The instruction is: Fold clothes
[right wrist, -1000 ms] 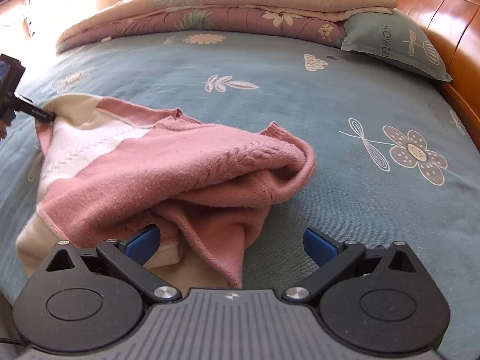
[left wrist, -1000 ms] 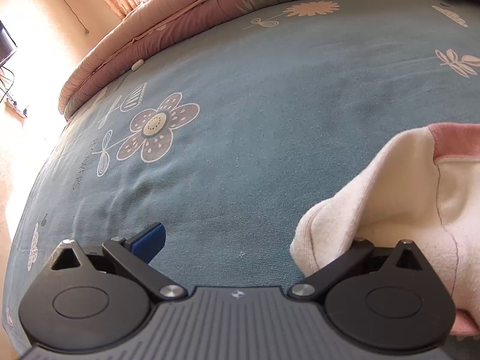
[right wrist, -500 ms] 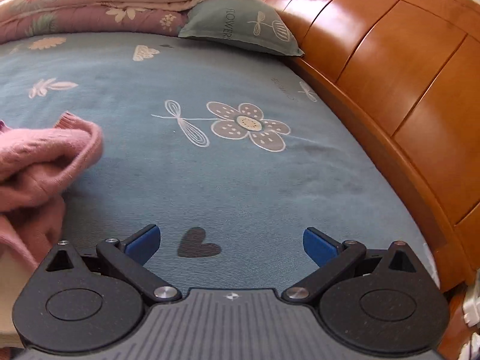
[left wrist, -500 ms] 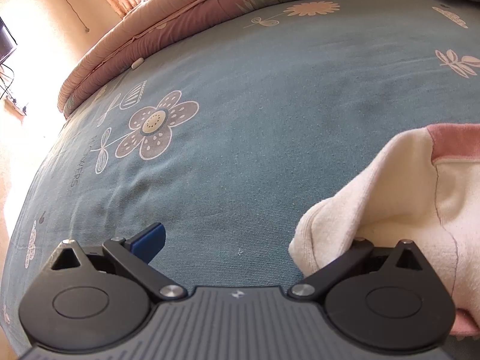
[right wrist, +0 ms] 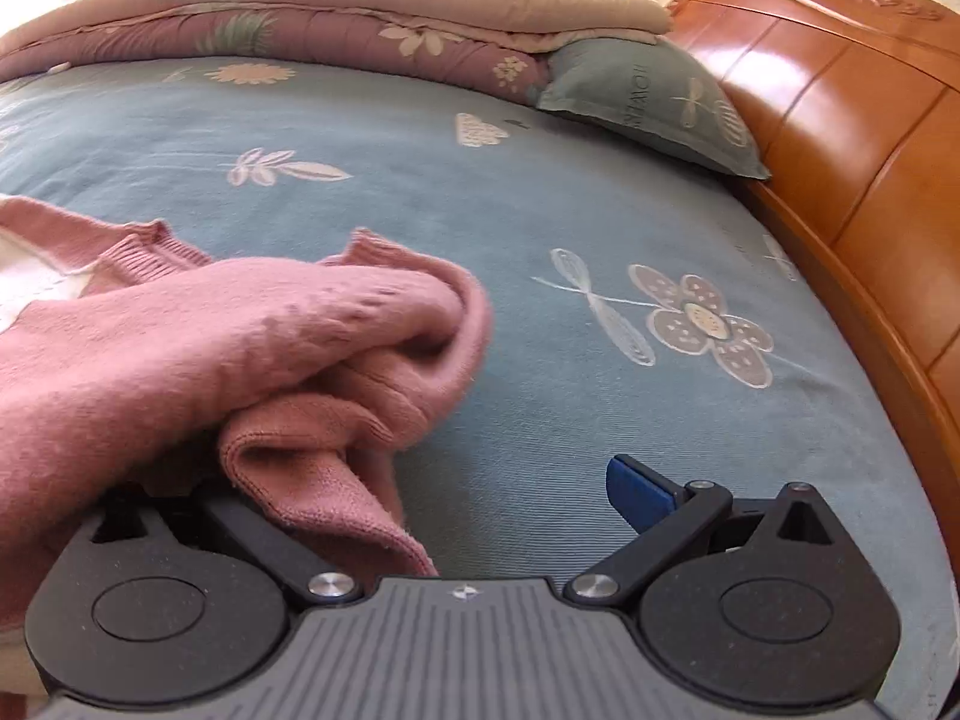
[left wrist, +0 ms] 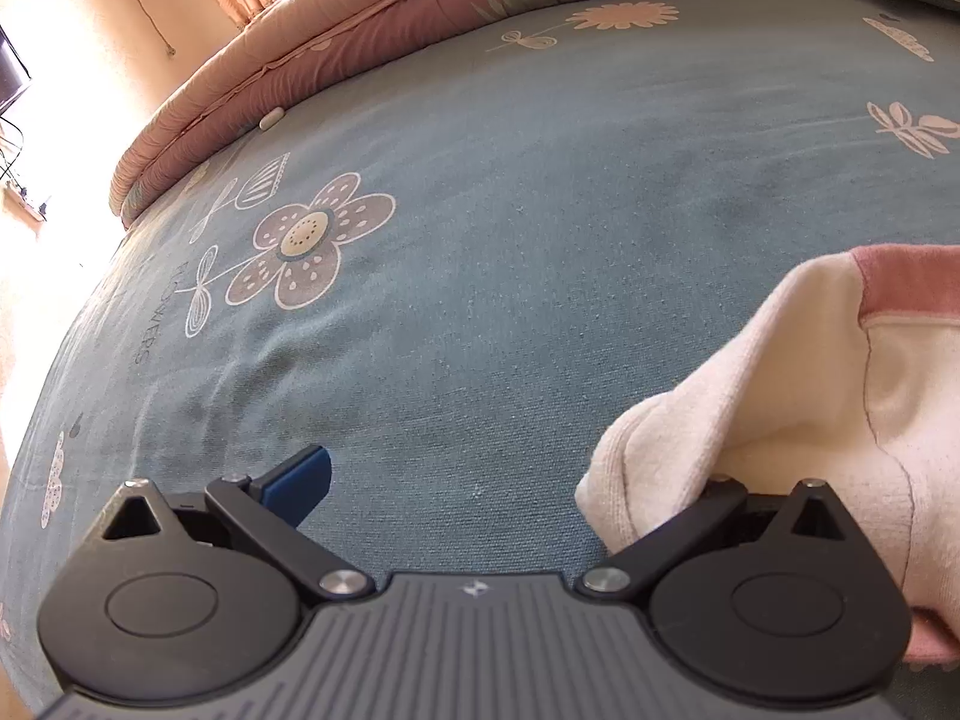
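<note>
A pink and cream knit sweater lies crumpled on the blue flowered bedspread (left wrist: 540, 210). In the left wrist view its cream part (left wrist: 810, 396) drapes over the right finger of my left gripper (left wrist: 480, 474). That gripper stands open, and only the blue left fingertip (left wrist: 300, 480) shows. In the right wrist view the bunched pink part (right wrist: 240, 348) covers the left finger of my right gripper (right wrist: 450, 480). It stands open too, with the blue right fingertip (right wrist: 636, 486) over bare bedspread.
A folded floral quilt (right wrist: 300, 18) lies along the far edge of the bed, also seen as the quilt (left wrist: 420, 18) in the left view. A grey-green pillow (right wrist: 648, 96) leans at the wooden headboard (right wrist: 840, 150) on the right.
The right gripper swung away toward the headboard, then back left and closer to the sweater; the pink fold now hides its left finger. The left gripper has barely moved.
</note>
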`<state>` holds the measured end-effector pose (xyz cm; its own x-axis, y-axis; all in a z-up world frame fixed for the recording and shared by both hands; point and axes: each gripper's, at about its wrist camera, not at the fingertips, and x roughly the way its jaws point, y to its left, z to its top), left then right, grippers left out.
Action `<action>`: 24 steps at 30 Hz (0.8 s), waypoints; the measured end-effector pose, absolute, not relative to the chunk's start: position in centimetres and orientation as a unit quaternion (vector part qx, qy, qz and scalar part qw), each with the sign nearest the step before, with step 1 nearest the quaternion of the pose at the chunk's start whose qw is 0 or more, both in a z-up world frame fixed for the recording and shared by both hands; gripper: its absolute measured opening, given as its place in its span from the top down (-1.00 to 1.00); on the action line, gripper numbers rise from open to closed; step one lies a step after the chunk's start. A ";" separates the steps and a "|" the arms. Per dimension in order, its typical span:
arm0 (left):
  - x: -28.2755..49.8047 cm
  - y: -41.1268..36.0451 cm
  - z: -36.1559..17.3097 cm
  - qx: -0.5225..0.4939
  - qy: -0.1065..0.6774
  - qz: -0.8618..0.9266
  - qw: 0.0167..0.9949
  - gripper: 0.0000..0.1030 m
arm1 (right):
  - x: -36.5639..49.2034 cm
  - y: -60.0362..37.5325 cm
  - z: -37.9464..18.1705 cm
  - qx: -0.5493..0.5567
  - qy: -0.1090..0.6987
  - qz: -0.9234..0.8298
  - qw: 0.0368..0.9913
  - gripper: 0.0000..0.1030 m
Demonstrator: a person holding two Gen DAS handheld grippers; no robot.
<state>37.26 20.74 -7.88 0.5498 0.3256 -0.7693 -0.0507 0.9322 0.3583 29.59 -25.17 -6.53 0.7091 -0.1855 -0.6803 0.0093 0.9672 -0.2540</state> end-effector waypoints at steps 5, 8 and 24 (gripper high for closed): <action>37.1 20.7 -8.1 0.149 0.458 0.104 0.870 -1.00 | 29.5 -27.1 -5.9 -0.051 0.403 -0.032 0.913 -1.00; 37.2 20.8 -8.1 0.147 0.458 0.101 0.871 -1.00 | 30.0 -25.7 -6.2 -0.033 0.416 0.018 0.909 -1.00; 37.4 18.9 -7.2 0.187 0.449 0.058 0.872 -0.94 | 34.0 -26.3 -8.9 -0.051 0.474 -0.025 0.879 -1.00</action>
<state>37.40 18.94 -7.24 0.5899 0.2692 -0.7612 0.0665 0.9234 0.3780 34.03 -26.28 -8.91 0.5489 -0.0924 -0.8308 -0.0034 0.9936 -0.1128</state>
